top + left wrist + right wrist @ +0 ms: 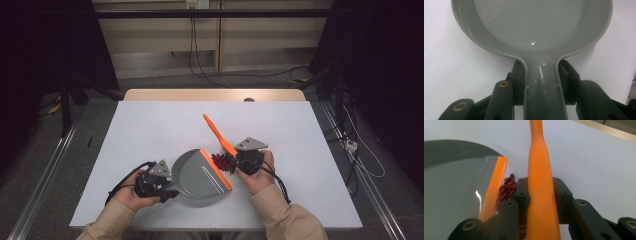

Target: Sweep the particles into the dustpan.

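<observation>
Gripping dustpan [200, 176] handle, left claw [167, 189], right claw [235, 162] clamping brush [218, 132]

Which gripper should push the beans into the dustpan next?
Right. The right gripper is shut on the orange brush beside the red beans at the dustpan lip; the left gripper holds its handle.

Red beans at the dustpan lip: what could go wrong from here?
1. The red beans lie bunched on the table against the dustpan's orange lip; a fast sweep could scatter them sideways past it.
2. The left gripper pinches only the narrow handle, so a push may swing the dustpan.
3. The brush handle tapers; it might slip in the right gripper.
</observation>
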Demonstrator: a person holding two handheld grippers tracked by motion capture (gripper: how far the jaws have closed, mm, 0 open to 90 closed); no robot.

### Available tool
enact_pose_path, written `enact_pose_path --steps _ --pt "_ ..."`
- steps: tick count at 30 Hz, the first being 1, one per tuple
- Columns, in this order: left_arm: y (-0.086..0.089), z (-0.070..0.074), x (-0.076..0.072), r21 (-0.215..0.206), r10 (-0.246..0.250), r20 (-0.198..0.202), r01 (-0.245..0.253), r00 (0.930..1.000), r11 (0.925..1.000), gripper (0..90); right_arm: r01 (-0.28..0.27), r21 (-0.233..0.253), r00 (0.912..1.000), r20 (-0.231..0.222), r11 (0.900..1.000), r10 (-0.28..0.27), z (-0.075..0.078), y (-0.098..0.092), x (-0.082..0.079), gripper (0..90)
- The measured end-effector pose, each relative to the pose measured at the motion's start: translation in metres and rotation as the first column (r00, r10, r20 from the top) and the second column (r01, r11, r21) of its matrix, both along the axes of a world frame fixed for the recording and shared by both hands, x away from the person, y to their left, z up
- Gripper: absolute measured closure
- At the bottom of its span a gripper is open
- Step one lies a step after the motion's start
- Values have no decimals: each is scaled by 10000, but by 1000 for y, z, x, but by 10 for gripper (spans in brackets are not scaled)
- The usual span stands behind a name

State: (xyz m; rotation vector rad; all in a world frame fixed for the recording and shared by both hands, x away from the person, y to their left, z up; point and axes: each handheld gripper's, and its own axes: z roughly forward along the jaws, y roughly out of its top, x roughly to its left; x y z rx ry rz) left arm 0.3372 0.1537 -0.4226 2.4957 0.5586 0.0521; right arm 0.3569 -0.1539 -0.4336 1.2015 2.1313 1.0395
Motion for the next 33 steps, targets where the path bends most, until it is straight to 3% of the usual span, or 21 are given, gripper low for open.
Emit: enact_pose_path --steps 13,17,23,33 --pt "-3 1 0 -187 173 -209 -177 9996 9997 628 -181 469 9998 -35 9987 183 0 14 -4 704" --pt "-3 1 1 -189 171 -231 -175 9996 9997 627 -157 366 9999 42 9992 155 -1 20 -6 703" --pt "-3 1 2 -45 -25 -235 24 9997 10000 628 -121 629 9999 40 9979 119 -2 25 -6 703" --pt "-4 0 2 -175 161 -344 -167 9993 9997 627 -346 584 9994 93 9977 342 -2 37 -10 702"
